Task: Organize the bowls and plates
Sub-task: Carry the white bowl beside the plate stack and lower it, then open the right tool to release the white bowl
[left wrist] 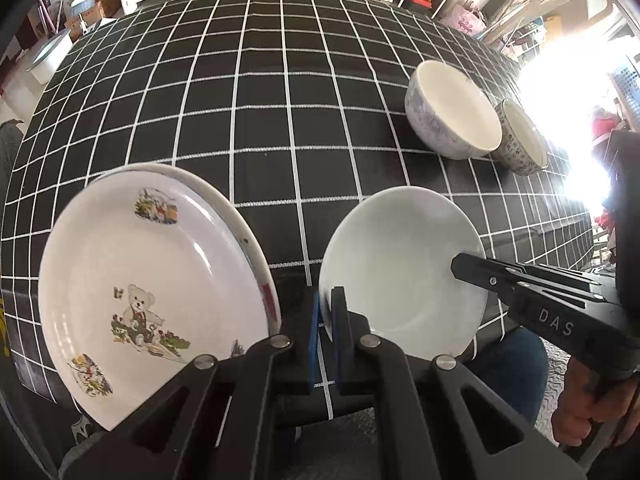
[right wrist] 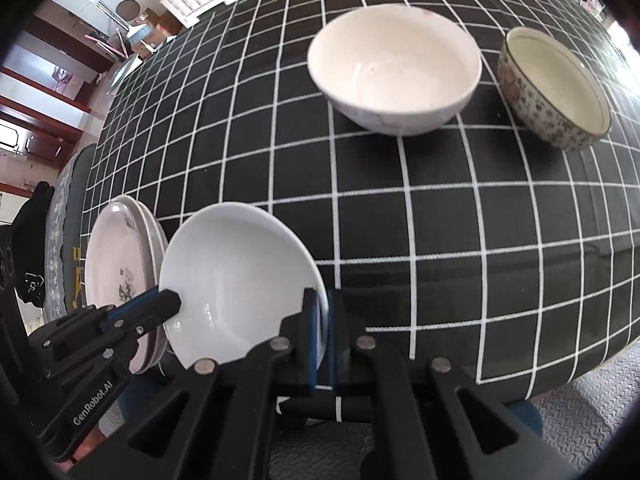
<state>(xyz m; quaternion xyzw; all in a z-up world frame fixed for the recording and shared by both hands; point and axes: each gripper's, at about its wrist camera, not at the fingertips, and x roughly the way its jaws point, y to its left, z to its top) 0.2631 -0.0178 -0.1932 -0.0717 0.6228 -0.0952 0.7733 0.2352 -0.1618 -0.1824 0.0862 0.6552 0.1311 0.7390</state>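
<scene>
A plain white shallow dish (left wrist: 400,268) (right wrist: 236,280) hangs tilted over the near edge of the table, held by both grippers. My left gripper (left wrist: 329,320) (right wrist: 174,303) is shut on its left rim. On the opposite rim my right gripper (right wrist: 325,332) (left wrist: 464,268) is shut too. Just left of the dish lies a stack of plates (left wrist: 152,288) (right wrist: 116,268), the top one printed with a teddy bear. Further back on the right stand a white bowl (left wrist: 452,112) (right wrist: 396,68) and a flower-patterned bowl (left wrist: 520,140) (right wrist: 556,88), side by side.
A black cloth with white checks (left wrist: 280,120) (right wrist: 440,240) covers the table. Its near edge drops off just below the dish. Shelves, boxes and furniture crowd the room behind. A person's hand (left wrist: 592,392) holds the right gripper.
</scene>
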